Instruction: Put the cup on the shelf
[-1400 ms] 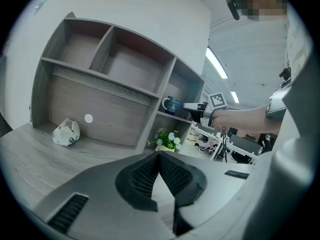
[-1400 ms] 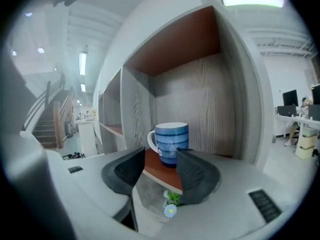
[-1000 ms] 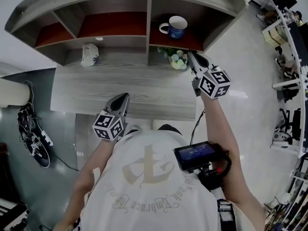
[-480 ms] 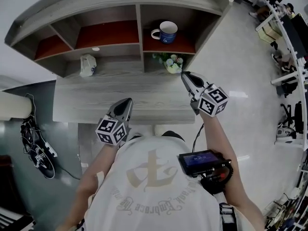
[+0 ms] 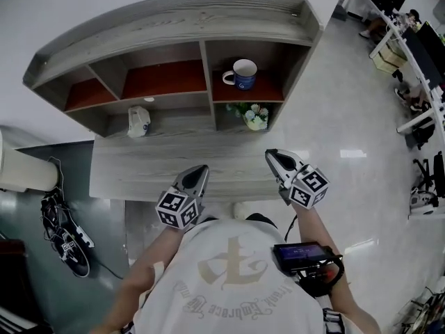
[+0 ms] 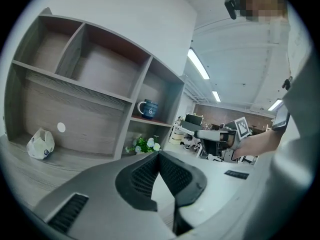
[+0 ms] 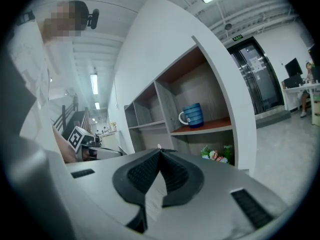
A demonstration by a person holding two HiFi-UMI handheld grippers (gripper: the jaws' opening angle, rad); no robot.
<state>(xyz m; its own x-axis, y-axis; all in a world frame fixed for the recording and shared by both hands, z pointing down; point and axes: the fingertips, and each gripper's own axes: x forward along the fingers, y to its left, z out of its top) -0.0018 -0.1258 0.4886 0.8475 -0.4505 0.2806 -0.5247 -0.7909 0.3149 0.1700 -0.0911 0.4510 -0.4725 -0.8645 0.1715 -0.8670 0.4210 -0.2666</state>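
Observation:
The blue cup stands upright on the red-brown board of the shelf's right compartment, handle to the left. It also shows in the left gripper view as the cup and in the right gripper view as the cup. My right gripper is shut and empty, well short of the cup, over the desk's front right corner. My left gripper is shut too, empty, over the desk's front edge. The shut jaws meet at a point in both gripper views: left gripper, right gripper.
A small bunch of flowers sits under the cup's compartment. A white pouch lies at the desk's back left. Dark shoes lie on the floor at left. Office desks stand far right.
Both grippers have drawn back from the shelf toward the desk's front edge, the right one farthest. The shelf looks farther off. The cup has stayed in its compartment.

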